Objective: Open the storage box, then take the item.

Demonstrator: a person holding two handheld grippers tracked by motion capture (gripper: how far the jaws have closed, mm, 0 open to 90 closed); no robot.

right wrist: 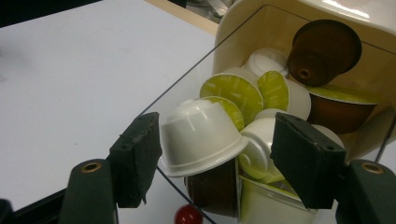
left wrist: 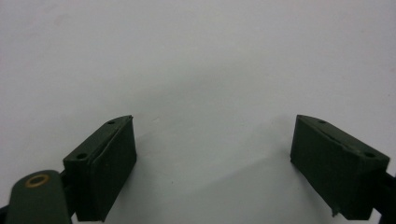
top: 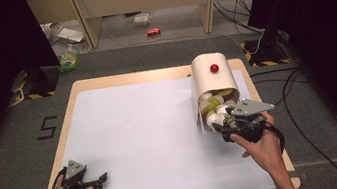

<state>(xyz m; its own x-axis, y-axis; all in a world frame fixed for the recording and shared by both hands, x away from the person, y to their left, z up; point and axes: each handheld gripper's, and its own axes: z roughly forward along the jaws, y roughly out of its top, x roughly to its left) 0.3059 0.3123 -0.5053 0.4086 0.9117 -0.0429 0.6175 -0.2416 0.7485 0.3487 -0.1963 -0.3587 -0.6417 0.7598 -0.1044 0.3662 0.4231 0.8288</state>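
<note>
My right gripper [right wrist: 217, 154] straddles a white capsule [right wrist: 201, 137] at the bin [top: 210, 75] mouth, jaws not yet clamped, so next I squeeze and lift; left gripper [left wrist: 212, 163] rests open on the table [top: 136, 129]

Left gripper [top: 99, 177] low near bottom-left, fingers [left wrist: 100, 172] spread wide, nothing between. Right gripper [top: 219, 128] extended forward, fingers [right wrist: 135, 158] partly apart.

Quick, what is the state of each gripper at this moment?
Left gripper: open, nothing between its jaws, over the white table.
Right gripper: a white capsule sits between its jaws; whether they press on it cannot be told.
</note>
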